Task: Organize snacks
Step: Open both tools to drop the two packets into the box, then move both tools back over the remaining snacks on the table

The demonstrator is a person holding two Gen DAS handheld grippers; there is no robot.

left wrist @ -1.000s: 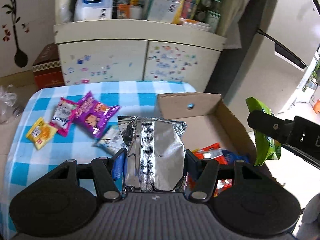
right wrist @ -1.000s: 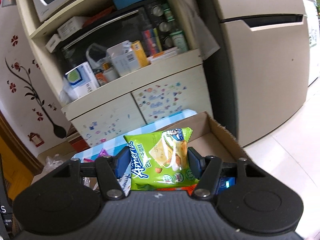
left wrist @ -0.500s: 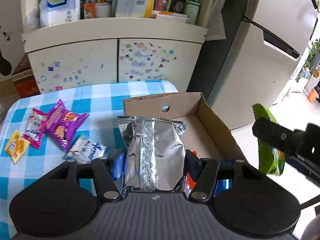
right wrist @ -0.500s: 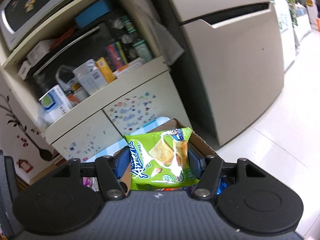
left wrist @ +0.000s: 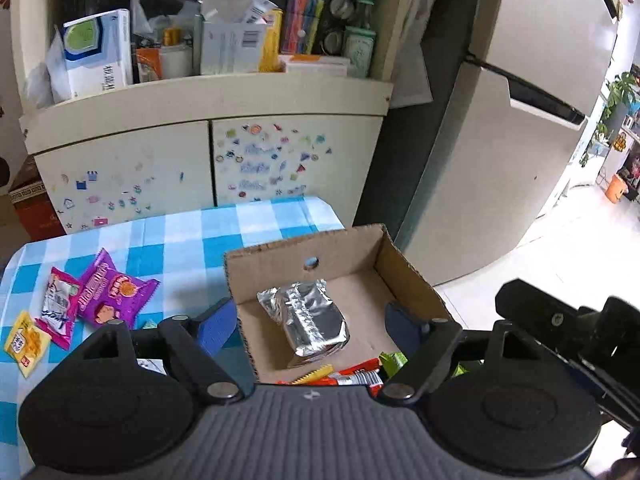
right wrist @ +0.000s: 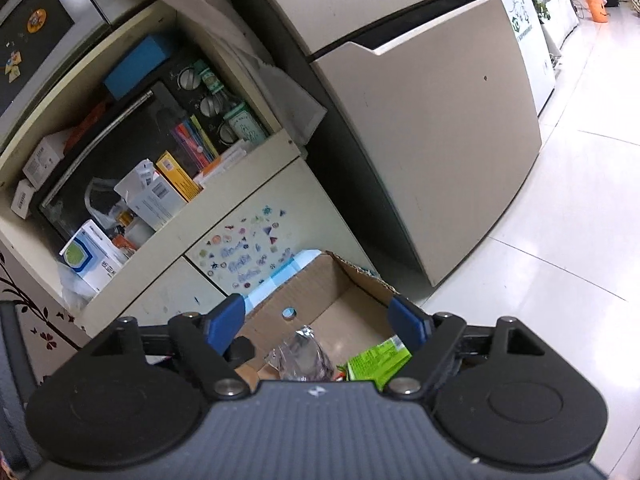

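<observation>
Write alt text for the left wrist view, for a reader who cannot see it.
The open left claw hangs over a cardboard box with a silver foil packet lying inside, beside red wrappers at the near edge. Left of the box, purple, pink and yellow snack packets lie on a blue checked tablecloth. A cluttered cupboard and fridge stand behind.

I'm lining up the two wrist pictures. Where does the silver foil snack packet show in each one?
Left wrist: silver foil packet lies in the cardboard box, just below picture centre, between the open left tongs.
Right wrist: lower centre, partly hidden by the open right tongs.
Shared landmark: the round hole in the box's far wall.
</observation>
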